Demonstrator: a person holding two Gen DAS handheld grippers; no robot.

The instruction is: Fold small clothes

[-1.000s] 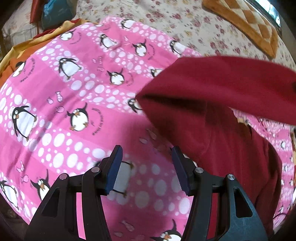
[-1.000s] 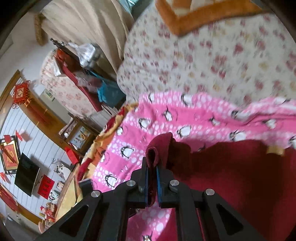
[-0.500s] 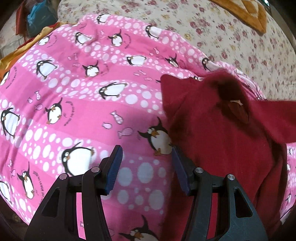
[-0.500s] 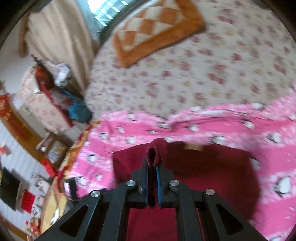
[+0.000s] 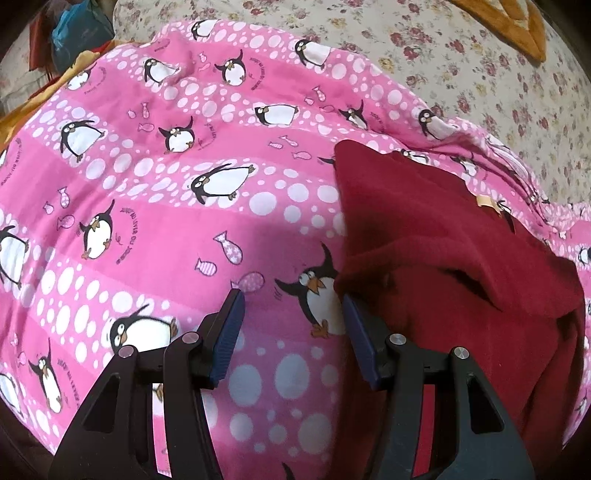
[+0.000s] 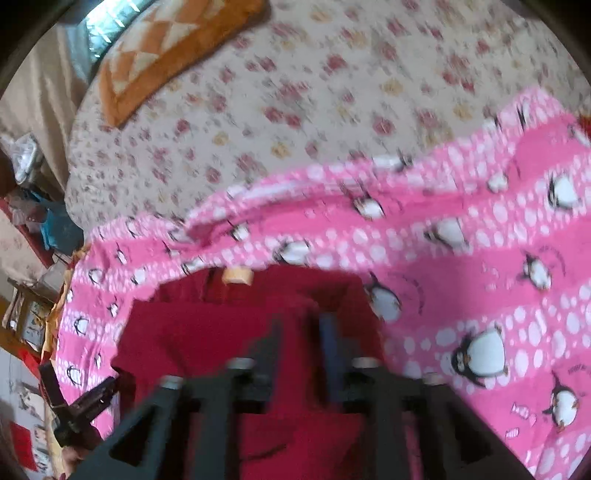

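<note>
A dark red garment [image 5: 443, 266] lies on the pink penguin blanket [image 5: 184, 206], with one part folded over onto its body. A small tan label [image 5: 487, 201] shows near its far edge. My left gripper [image 5: 293, 317] is open and empty, just left of the garment's near left edge. In the right wrist view, which is blurred, the garment [image 6: 229, 332] lies under my right gripper [image 6: 301, 328]. Its jaws stand a little apart with red cloth showing in the gap, not pinched. The left gripper also shows at the lower left of that view [image 6: 77, 402].
The blanket lies on a bed with a floral sheet [image 6: 295, 92]. An orange checked cushion [image 6: 173, 48] lies at the far end. Yellow and orange cloth [image 5: 44, 92] and a blue bag [image 5: 79, 31] sit past the blanket's left edge. Room furniture [image 6: 26, 314] is at far left.
My right gripper carried the pinched red cloth across the garment, laid it down and opened. The left gripper stayed open and moved closer to the garment's edge.
</note>
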